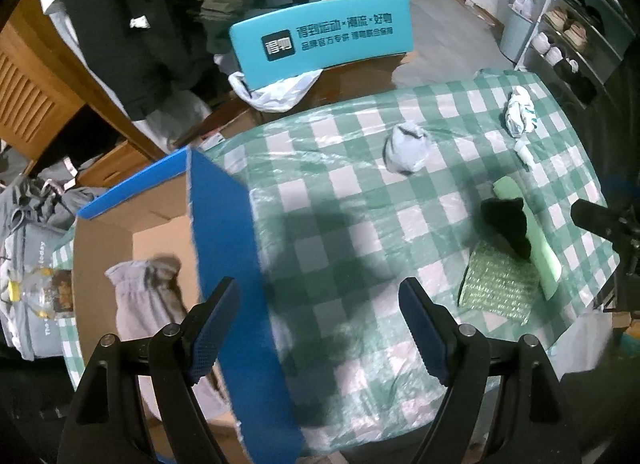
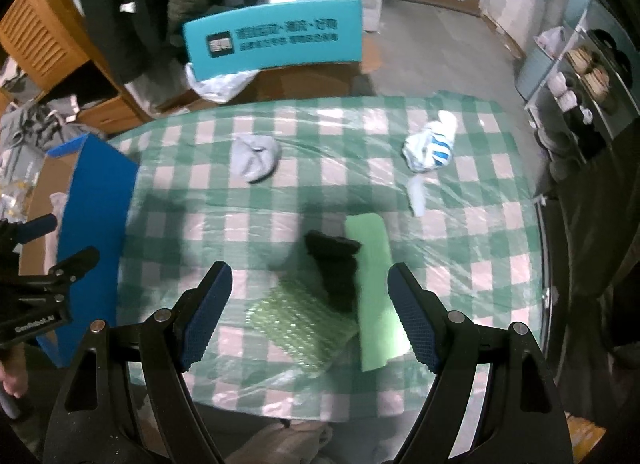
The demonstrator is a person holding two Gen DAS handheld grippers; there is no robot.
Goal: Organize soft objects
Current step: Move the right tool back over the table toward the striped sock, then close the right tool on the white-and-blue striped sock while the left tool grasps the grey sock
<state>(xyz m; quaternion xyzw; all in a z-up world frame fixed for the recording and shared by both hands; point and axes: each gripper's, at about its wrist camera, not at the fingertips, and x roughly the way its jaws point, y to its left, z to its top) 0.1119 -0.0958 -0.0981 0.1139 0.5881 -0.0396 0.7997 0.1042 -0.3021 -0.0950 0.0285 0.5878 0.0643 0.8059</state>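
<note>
Sock (image 2: pixel 336 272), black, lay just ahead between my right gripper's (image 2: pixel 310 304) wide, empty fingers; descent should straddle it squarely.

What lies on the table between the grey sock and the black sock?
Nothing: between the grey sock and the black sock there is only bare checked tablecloth under clear plastic, shown best in the right wrist view.
</note>
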